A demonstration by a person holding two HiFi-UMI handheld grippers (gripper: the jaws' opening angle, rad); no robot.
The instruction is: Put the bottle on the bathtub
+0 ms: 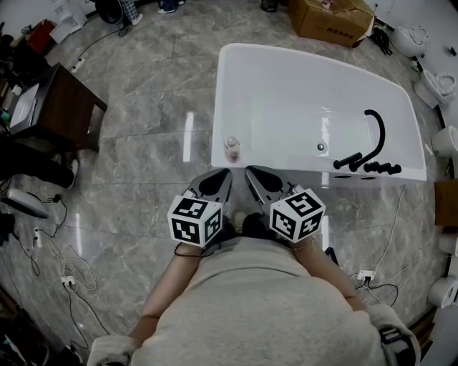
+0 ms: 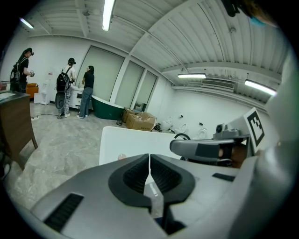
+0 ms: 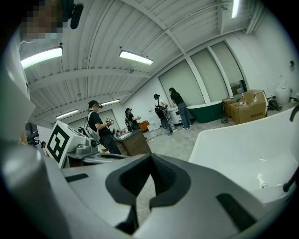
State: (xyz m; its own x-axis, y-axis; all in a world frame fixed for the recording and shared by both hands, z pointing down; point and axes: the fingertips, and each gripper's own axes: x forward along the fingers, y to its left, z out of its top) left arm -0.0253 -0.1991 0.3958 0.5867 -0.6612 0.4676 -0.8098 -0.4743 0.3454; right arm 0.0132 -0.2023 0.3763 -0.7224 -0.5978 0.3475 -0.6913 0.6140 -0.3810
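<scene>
A small pale bottle [image 1: 231, 146] with a pinkish cap stands upright on the near left rim of the white bathtub [image 1: 286, 78]. In the left gripper view the bottle [image 2: 122, 157] shows just above that gripper's body, on the bathtub [image 2: 135, 137]. My left gripper [image 1: 227, 172] is shut and empty, held close to the person's body, just short of the bottle. My right gripper [image 1: 248, 170] sits beside it, also shut and empty. The jaws meet in the left gripper view [image 2: 149, 157] and in the right gripper view [image 3: 150, 156], where the bathtub [image 3: 252, 144] lies at right.
A black faucet with hose [image 1: 371, 146] sits at the tub's near right rim. A cardboard box [image 1: 333, 18] stands behind the tub, a dark wooden table [image 1: 64, 107] at left, toilets [image 1: 438, 86] at right. Cables [image 1: 50, 250] trail on the marble floor. Several people [image 2: 70, 88] stand far off.
</scene>
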